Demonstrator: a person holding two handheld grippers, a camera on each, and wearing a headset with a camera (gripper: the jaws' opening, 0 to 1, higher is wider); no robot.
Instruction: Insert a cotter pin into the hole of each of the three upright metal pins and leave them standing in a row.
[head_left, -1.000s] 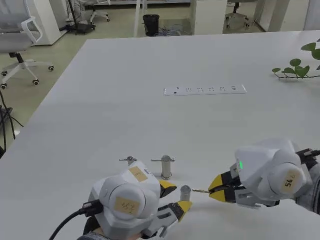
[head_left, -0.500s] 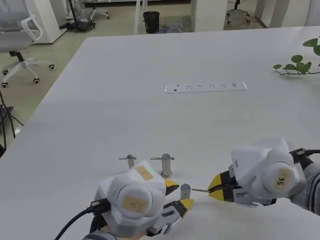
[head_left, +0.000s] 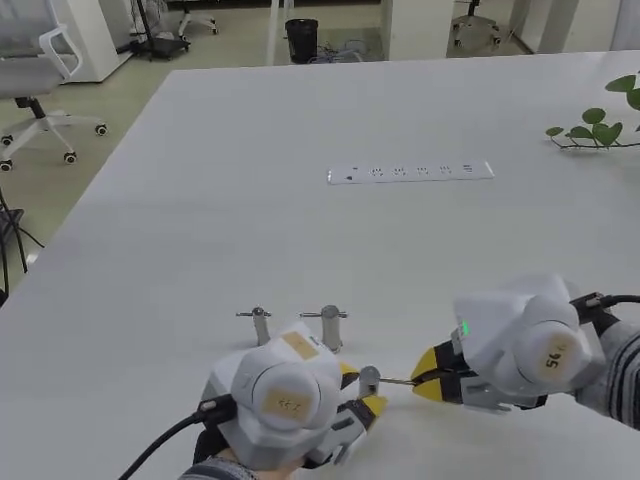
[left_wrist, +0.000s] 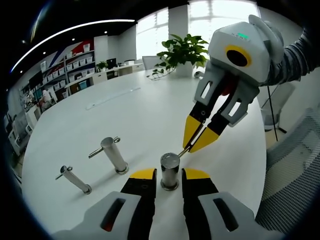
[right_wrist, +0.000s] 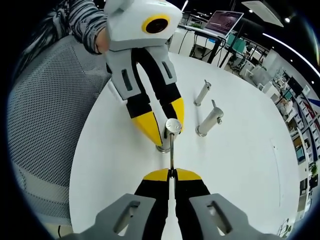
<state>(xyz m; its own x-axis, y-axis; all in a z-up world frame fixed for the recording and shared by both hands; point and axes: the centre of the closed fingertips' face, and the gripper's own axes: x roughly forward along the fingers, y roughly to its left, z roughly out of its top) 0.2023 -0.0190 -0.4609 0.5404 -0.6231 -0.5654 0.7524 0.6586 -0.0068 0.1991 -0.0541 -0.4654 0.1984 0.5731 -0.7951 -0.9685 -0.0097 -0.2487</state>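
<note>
Final insertion: left claw brackets the third pin, grip unclear; right claw, pinching the cotter pin, must thread its hole.

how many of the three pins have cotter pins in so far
Two done: the end pin and middle pin stand with cotters through. In hand: left claw grips the third pin, right claw holds its cotter pin at the head. Left: push through.

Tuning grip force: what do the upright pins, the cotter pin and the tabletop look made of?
Upright pins: likely steel, brushed grey, bright highlights.
Cotter pin: thin metal wire, glinting.
Tabletop: matte white, maybe laminate; no glare.
</note>
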